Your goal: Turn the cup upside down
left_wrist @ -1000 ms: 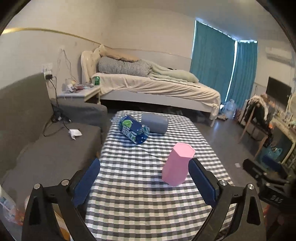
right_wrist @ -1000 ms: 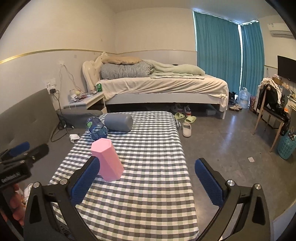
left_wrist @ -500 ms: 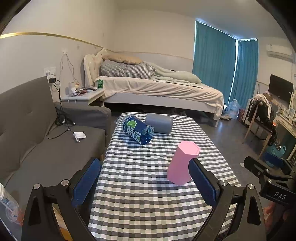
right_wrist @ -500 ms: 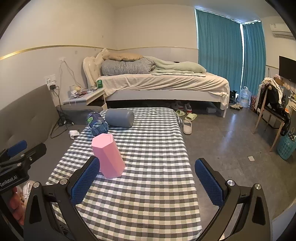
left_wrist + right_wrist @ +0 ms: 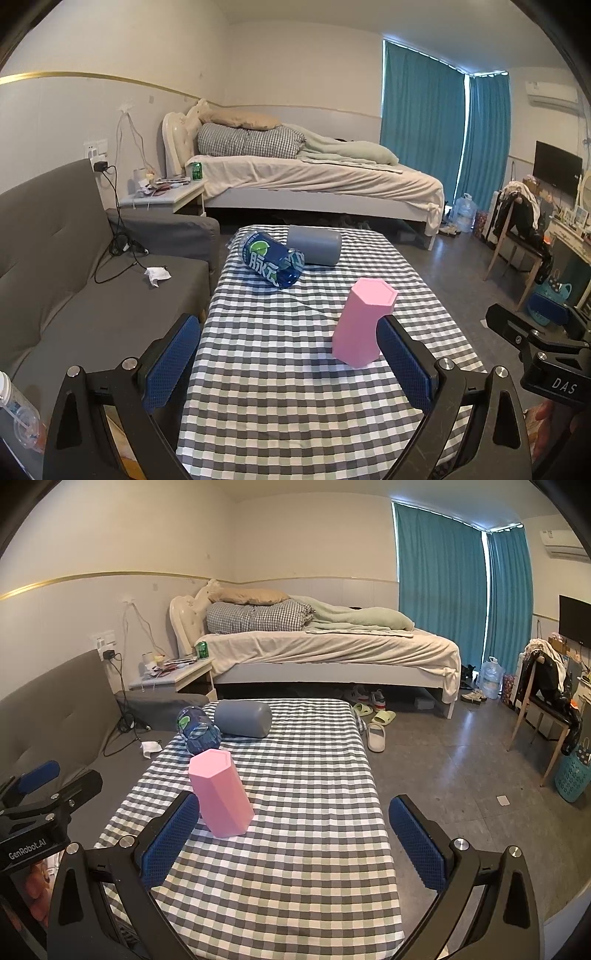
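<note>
A pink hexagonal cup (image 5: pixel 364 323) stands on the checkered table (image 5: pixel 280 387), its flat closed end up; it also shows in the right wrist view (image 5: pixel 220 794). My left gripper (image 5: pixel 288 358) is open and empty, with the cup just inside its right finger (image 5: pixel 404 360). My right gripper (image 5: pixel 293 840) is open and empty, with the cup beside its left finger (image 5: pixel 170 840). Both grippers hover over the table's near end.
A blue bottle (image 5: pixel 271 260) and a grey cylinder (image 5: pixel 314 244) lie at the table's far end. A grey sofa (image 5: pixel 55 280) runs along the left. A bed (image 5: pixel 314 177) stands behind. Slippers (image 5: pixel 376 731) lie on the floor at the right.
Both views have levelled and shifted slightly; the cup stays put on the table. Both grippers stay open.
</note>
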A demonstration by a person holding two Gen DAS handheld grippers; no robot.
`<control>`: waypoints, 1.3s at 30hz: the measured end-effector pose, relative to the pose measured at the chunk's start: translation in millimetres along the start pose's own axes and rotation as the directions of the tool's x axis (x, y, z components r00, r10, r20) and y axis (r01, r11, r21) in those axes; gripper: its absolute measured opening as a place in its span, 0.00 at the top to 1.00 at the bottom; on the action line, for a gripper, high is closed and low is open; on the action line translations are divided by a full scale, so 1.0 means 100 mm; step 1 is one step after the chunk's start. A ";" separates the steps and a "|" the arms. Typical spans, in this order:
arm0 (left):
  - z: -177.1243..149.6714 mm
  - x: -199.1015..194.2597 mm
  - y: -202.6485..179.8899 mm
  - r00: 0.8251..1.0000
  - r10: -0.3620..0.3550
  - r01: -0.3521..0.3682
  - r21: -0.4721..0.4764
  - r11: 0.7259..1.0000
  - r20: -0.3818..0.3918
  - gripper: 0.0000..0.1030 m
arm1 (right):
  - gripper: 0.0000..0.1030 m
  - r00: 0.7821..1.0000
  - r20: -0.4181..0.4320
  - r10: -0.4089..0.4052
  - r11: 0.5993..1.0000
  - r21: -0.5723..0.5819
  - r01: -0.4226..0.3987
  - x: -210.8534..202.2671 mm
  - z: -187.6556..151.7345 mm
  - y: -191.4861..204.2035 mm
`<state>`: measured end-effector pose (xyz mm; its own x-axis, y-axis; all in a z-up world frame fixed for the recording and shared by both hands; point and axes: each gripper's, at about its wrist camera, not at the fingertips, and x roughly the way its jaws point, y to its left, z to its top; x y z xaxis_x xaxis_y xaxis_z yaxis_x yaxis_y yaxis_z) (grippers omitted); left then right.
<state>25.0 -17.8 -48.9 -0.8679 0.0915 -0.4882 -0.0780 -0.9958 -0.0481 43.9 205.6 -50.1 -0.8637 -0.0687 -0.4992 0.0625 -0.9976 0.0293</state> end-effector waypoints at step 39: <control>0.00 -0.02 0.05 1.000 0.007 -0.007 -0.026 1.000 0.000 0.04 | 0.00 1.000 0.002 -0.004 1.000 -0.025 0.004 -0.02 -0.02 0.05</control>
<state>26.5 -23.0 -47.8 -0.8684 0.0845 -0.4886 -0.0589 -0.9960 -0.0675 46.6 201.0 -50.6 -0.8648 -0.0646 -0.4979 0.0716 -0.9974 0.0051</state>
